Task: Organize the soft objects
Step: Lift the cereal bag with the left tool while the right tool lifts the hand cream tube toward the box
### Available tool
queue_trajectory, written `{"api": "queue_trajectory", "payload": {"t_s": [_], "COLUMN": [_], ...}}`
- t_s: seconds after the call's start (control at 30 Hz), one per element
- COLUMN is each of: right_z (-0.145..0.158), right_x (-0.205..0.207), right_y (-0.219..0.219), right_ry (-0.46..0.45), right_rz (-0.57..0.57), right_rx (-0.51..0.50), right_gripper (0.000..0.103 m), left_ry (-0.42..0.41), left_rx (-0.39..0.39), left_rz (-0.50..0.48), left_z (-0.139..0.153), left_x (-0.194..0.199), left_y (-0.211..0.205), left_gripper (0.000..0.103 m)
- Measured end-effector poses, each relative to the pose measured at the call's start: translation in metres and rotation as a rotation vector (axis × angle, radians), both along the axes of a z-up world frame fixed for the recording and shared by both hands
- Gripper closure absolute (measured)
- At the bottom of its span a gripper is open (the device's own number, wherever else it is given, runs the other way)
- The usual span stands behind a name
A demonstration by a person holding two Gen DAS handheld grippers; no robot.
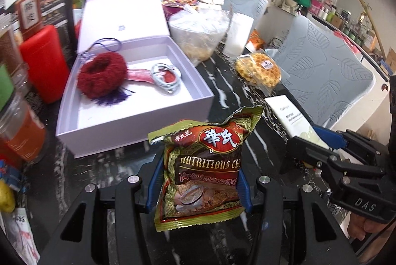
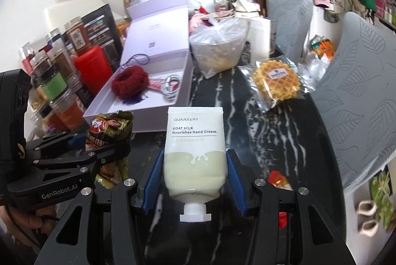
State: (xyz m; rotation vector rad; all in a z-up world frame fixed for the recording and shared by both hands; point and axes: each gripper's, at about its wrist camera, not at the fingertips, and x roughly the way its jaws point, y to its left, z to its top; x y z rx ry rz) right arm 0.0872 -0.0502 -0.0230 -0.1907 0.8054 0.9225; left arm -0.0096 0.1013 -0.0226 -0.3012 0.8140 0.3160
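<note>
Left gripper (image 1: 201, 187) fingers clench the light, crinkly cereal sachet (image 1: 203, 163) mid-body; right gripper (image 2: 195, 178) fingers squeeze the soft, slippery hand cream tube (image 2: 195, 153) low

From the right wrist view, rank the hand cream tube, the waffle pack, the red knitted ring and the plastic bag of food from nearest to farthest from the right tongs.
1. Hand cream tube: clamped in the right tongs.
2. Waffle pack: ahead, to the right, on the dark table.
3. Red knitted ring: ahead, to the left, inside the open white box; too close to the waffle pack to call.
4. Plastic bag of food: farthest, centre back.
</note>
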Motion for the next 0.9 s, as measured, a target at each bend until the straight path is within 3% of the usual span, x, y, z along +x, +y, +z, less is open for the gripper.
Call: {"api": "queue_trajectory", "payload": {"t_s": [0.47,0.9], "right_z": [0.002,0.005], "right_x": [-0.04,-0.087], "right_y": [0.03,0.041], "right_ry": [0.016,0.004], "right_rz": [0.122,0.142], "right_rx": [0.031,0.098], "right_gripper": [0.053,0.053], "left_ry": [-0.035,-0.07], "left_rx": [0.01,0.044], "left_rz": [0.117,0.153], "left_z": [0.011,0.023], "left_x": [-0.051,-0.102], "left_y": [0.022,0.039], "left_gripper": [0.053,0.053]}}
